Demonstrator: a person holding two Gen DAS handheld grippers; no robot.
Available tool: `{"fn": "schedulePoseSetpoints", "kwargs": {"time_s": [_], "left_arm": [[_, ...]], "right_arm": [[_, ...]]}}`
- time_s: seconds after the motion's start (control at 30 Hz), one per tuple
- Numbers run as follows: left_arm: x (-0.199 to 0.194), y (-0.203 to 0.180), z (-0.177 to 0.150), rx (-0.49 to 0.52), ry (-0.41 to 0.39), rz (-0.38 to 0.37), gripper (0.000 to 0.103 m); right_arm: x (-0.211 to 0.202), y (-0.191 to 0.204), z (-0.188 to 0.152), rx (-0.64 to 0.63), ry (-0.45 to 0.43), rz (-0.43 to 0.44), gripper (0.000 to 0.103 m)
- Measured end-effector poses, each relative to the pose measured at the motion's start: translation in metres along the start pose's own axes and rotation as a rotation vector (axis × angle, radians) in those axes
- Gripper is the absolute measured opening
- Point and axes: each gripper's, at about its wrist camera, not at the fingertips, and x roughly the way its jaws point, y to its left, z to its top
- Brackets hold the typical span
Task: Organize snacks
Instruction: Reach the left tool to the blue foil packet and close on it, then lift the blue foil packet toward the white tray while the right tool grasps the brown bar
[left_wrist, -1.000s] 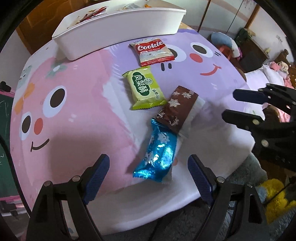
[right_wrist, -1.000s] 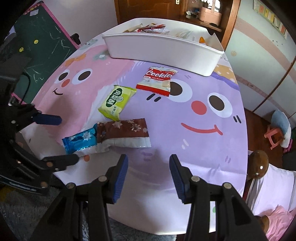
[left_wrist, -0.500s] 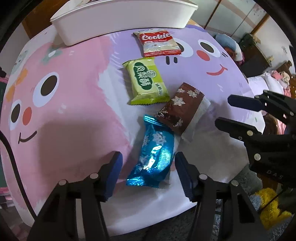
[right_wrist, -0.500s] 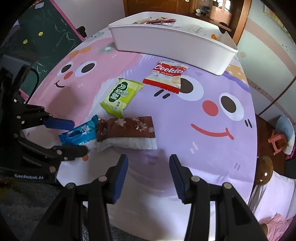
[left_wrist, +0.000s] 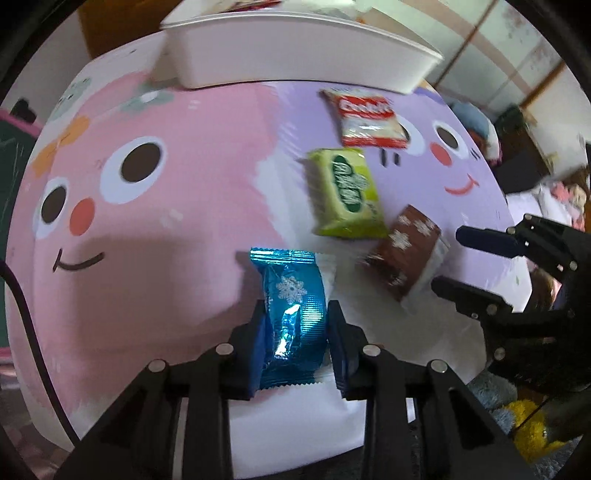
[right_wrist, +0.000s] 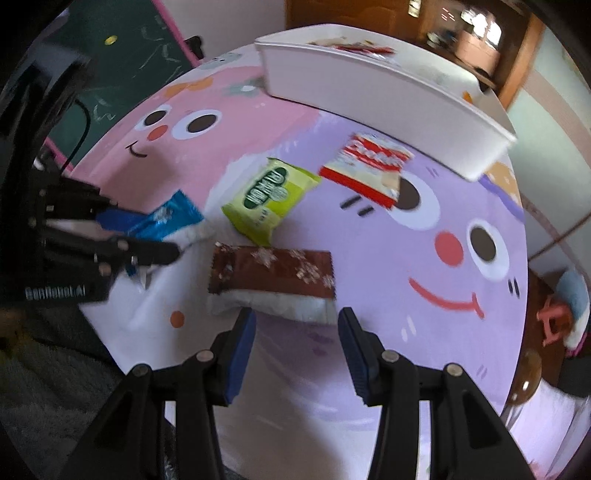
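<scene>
Blurred print on the red pack (left_wrist: 367, 119) and green pack (left_wrist: 345, 192); I can't read either label cleanly. White bin (left_wrist: 295, 55) sits at the far edge of the table (left_wrist: 147, 258); its top is cut off in my left view, and the contents show only as red and pale scraps over the rim. In my right view the left claw's body covers the near end of the blue pack (right_wrist: 168, 218).

Left claw (left_wrist: 295, 343): jaws closing, both blue pads flat against the sides of the blue pack (left_wrist: 291, 317), which stands lengthwise between them, far end pointing toward the green pack. I can't tell whether the pack is off the cloth.

Right claw (right_wrist: 297, 332): jaws partly apart, nothing between them. It hangs just short of the brown pack (right_wrist: 273, 273); the left pad sits near the pack's white edge, contact unclear. Brown pack lies flat, just beside the green one.
</scene>
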Motion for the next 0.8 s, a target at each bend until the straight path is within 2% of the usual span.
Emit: {"fn": "schedulePoseSetpoints", "kwargs": {"time_s": [0.23, 0.33, 0.47, 0.6, 0.8], "left_arm": [[0.001, 0.03, 0.0, -0.11, 0.009, -0.042, 0.029], [0.001, 0.036, 0.001, -0.13, 0.006, -0.043, 0.029], [0.001, 0.04, 0.003, -0.146, -0.004, -0.05, 0.029], [-0.004, 0.048, 0.003, -0.155, -0.011, -0.055, 0.029], [-0.013, 0.043, 0.01, -0.153, -0.053, -0.057, 0.029]], "right_arm": [[0.02, 0.02, 0.012, -0.201, 0.021, 0.017, 0.047], [0.023, 0.024, 0.019, -0.234, 0.009, 0.048, 0.047], [0.027, 0.019, 0.027, -0.191, 0.024, 0.13, 0.047], [0.026, 0.005, 0.032, -0.083, 0.029, 0.213, 0.033], [0.012, -0.006, 0.029, 0.021, -0.001, 0.257, 0.023]]}}
